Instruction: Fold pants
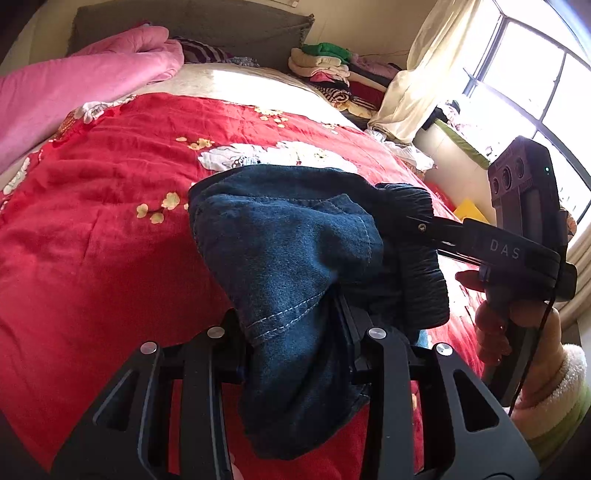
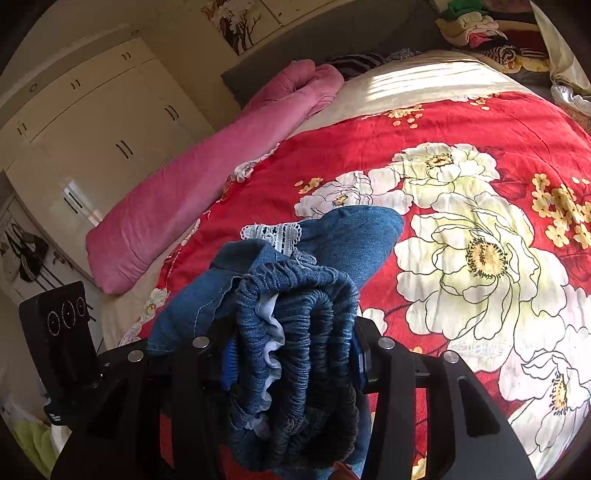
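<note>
Left gripper [image 1: 299, 332]: fingers pressed together on a bunched fold of the pants [image 1: 284, 258]; dark denim with a stitched seam hangs between and below the jaws.
Right gripper [image 2: 291, 354]: pinching the gathered elastic waistband [image 2: 295, 332], which fills the gap between the blue pads [image 2: 229, 363]; pale lining shows inside the ruffles.
Right gripper, seen from left wrist view: its black body marked "DAS" reaches in from the right and bites the ribbed waistband edge; the person's right hand [image 1: 517, 317] wraps the handle, with a fluffy sleeve cuff [image 1: 561, 384] below it.
Pants, position: held up off the bed between the two grippers, crumpled into a lump, not spread; a strip of white lace trim [image 2: 273, 233] shows at one edge in the right wrist view.
Bed surface: red floral quilt [image 2: 480, 129] lies under and beyond the pants; it looks free of other garments near the grippers.
Left of bed: rolled pink blanket [image 2: 207, 173] along the edge, well apart from the pants.
Far: stack of folded clothes [image 1: 332, 70] by the headboard [image 1: 221, 26]; curtain [image 1: 432, 66] and window [image 1: 535, 74] on the right; white wardrobe [image 2: 92, 122] behind the pink blanket.
Step in hand (judged): early, with the garment lifted but no neat fold visible.
Next move (judged): draw the grippers apart to stretch the waistband, lower the pants flat onto the quilt with legs aligned, then fold.
Risk (judged): bunched layers may stay twisted if laid down without spreading.
</note>
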